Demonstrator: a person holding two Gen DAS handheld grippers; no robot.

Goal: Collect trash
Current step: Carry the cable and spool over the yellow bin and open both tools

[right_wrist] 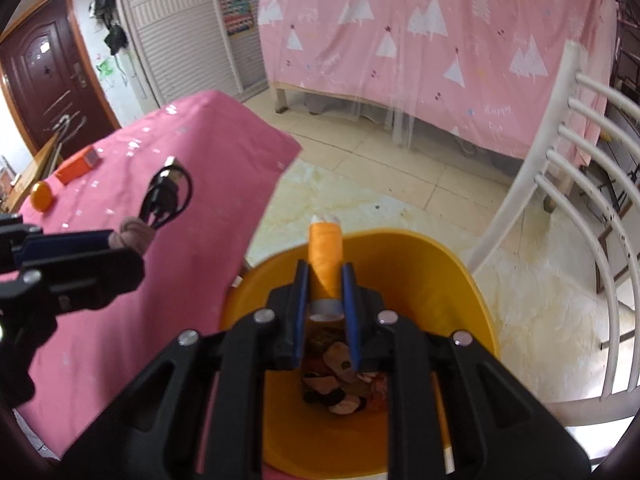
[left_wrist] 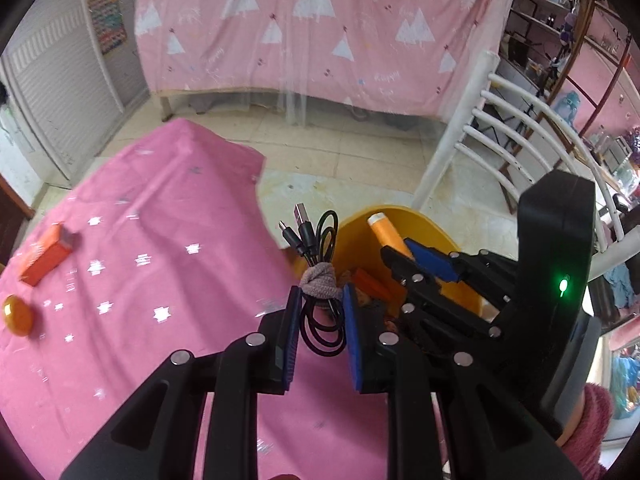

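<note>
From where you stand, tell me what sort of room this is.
Probably a bedroom in a home: a bed draped in a pink sheet printed with white trees, a dark brown panelled door, and a white slatted wardrobe along the wall.

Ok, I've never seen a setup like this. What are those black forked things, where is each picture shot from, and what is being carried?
There is no robot here: a person holds a hand-operated tool in each hand, and a wide-angle camera on each tool looks forward along its blue-padded fingers.

In the left camera's picture, the left tool is shut on a coiled black USB cable bound with a grey tie. The right tool shows beside it.

In the right camera's picture, the right tool grips an orange spool of thread over a yellow bin that already holds scraps.

On the pink tablecloth lie an orange box and a round orange object. A white chair stands nearby.
</note>
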